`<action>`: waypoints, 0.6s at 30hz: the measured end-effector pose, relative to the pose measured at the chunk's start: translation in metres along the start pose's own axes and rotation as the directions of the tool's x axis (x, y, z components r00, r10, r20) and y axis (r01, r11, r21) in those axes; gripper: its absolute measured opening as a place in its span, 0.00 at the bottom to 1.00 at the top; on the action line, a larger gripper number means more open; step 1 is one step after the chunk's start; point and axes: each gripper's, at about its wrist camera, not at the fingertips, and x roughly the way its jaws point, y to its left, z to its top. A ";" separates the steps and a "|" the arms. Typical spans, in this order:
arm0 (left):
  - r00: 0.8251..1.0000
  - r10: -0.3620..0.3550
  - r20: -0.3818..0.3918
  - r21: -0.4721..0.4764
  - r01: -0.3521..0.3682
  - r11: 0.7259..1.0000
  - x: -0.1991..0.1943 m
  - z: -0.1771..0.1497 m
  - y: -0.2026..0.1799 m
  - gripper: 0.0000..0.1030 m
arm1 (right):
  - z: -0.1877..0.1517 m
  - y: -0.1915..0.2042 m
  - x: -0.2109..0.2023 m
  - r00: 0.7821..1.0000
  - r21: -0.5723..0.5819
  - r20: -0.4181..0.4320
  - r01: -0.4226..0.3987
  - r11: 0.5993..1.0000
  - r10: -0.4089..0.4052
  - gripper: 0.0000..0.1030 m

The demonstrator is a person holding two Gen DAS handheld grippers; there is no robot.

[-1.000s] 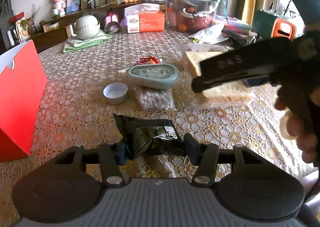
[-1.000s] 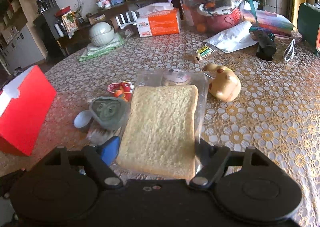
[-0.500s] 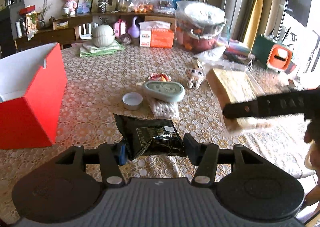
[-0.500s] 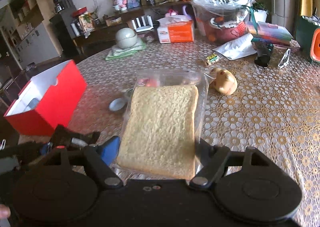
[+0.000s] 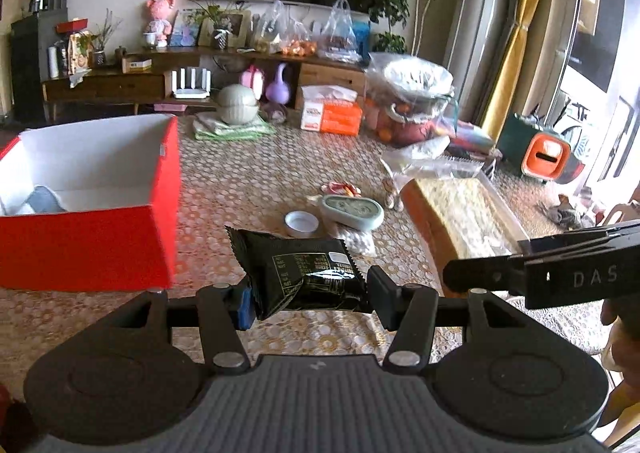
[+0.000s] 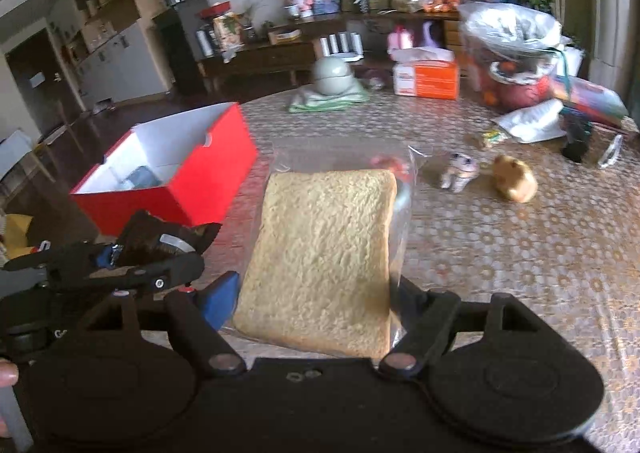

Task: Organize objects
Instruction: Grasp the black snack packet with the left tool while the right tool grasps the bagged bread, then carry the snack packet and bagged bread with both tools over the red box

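Note:
My left gripper (image 5: 308, 297) is shut on a black snack packet (image 5: 300, 273), held above the table. My right gripper (image 6: 316, 301) is shut on a bagged slice of bread (image 6: 324, 257), also lifted off the table; the bread (image 5: 460, 213) shows at the right of the left wrist view, with the right gripper's finger in front of it. An open red box (image 5: 96, 237) with a white inside stands to the left; the red box (image 6: 188, 181) lies ahead-left of the bread and holds a grey item.
On the patterned tablecloth (image 5: 248, 181) lie a green oval case (image 5: 352, 211), a white lid (image 5: 301, 223), a bag of white balls (image 5: 356, 243) and a red toy (image 5: 340, 187). Two small figurines (image 6: 516, 181) sit right. Tissue box (image 6: 428, 79) and a covered basket (image 6: 516, 65) stand behind.
Both grippers have risen and pulled back with their loads, and the view has swung toward the red box, whose open inside now shows.

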 end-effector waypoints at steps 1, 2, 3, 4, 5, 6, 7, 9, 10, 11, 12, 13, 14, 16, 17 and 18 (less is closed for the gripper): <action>1.000 0.002 0.004 -0.004 -0.002 1.000 -0.005 0.000 0.005 0.53 | 0.001 0.006 0.001 1.000 -0.009 -0.001 -0.005 1.000 0.005 0.76; 1.000 0.004 0.005 -0.006 -0.004 1.000 -0.009 0.001 0.009 0.53 | 0.003 0.011 0.002 1.000 -0.016 -0.003 -0.010 1.000 0.010 0.76; 1.000 0.007 0.006 -0.007 -0.007 1.000 -0.013 0.001 0.014 0.53 | 0.004 0.015 0.003 1.000 -0.021 -0.004 -0.015 1.000 0.015 0.76; 1.000 0.012 0.008 -0.008 -0.012 1.000 -0.017 0.002 0.018 0.53 | 0.006 0.020 0.004 1.000 -0.027 -0.006 -0.023 0.999 0.023 0.76; 1.000 0.016 0.011 -0.010 -0.016 1.000 -0.020 0.002 0.023 0.53 | 0.008 0.026 0.005 0.999 -0.034 -0.010 -0.032 0.999 0.032 0.76; 1.000 0.020 0.014 -0.011 -0.020 1.000 -0.023 0.003 0.028 0.53 | 0.009 0.031 0.006 0.999 -0.035 -0.014 -0.041 0.999 0.041 0.76; 1.000 0.026 0.017 -0.013 -0.026 1.000 -0.027 0.003 0.033 0.53 | 0.011 0.035 0.007 0.998 -0.034 -0.021 -0.055 0.998 0.054 0.76; 0.999 0.040 0.023 -0.016 -0.039 0.999 -0.033 0.004 0.044 0.53 | 0.017 0.044 0.010 0.996 -0.033 -0.031 -0.079 0.996 0.078 0.76; 0.999 0.047 0.026 -0.018 -0.047 0.999 -0.036 0.005 0.049 0.53 | 0.020 0.050 0.012 0.996 -0.041 -0.031 -0.083 0.996 0.082 0.76; 0.998 0.052 0.029 -0.018 -0.052 0.998 -0.038 0.006 0.053 0.53 | 0.023 0.056 0.013 0.996 -0.053 -0.031 -0.085 0.995 0.083 0.76; 0.998 0.058 0.031 -0.019 -0.057 0.998 -0.040 0.007 0.058 0.53 | 0.026 0.061 0.015 0.996 -0.064 -0.031 -0.088 0.994 0.086 0.76; 0.997 0.065 0.033 -0.019 -0.064 0.998 -0.043 0.008 0.064 0.53 | 0.029 0.067 0.016 0.995 -0.077 -0.031 -0.093 0.993 0.091 0.76; 0.997 0.071 0.036 -0.017 -0.071 0.997 -0.044 0.010 0.069 0.53 | 0.032 0.074 0.019 0.995 -0.094 -0.031 -0.097 0.991 0.094 0.76; 0.995 0.091 0.043 -0.015 -0.090 0.996 -0.049 0.013 0.080 0.53 | 0.039 0.086 0.023 0.995 -0.126 -0.031 -0.096 0.987 0.093 0.76; 0.994 0.099 0.047 -0.016 -0.098 0.995 -0.050 0.015 0.086 0.54 | 0.042 0.091 0.025 0.995 -0.140 -0.029 -0.096 0.985 0.092 0.76; 0.993 0.105 0.049 -0.018 -0.104 0.994 -0.051 0.017 0.092 0.54 | 0.044 0.096 0.028 0.995 -0.149 -0.029 -0.098 0.984 0.095 0.76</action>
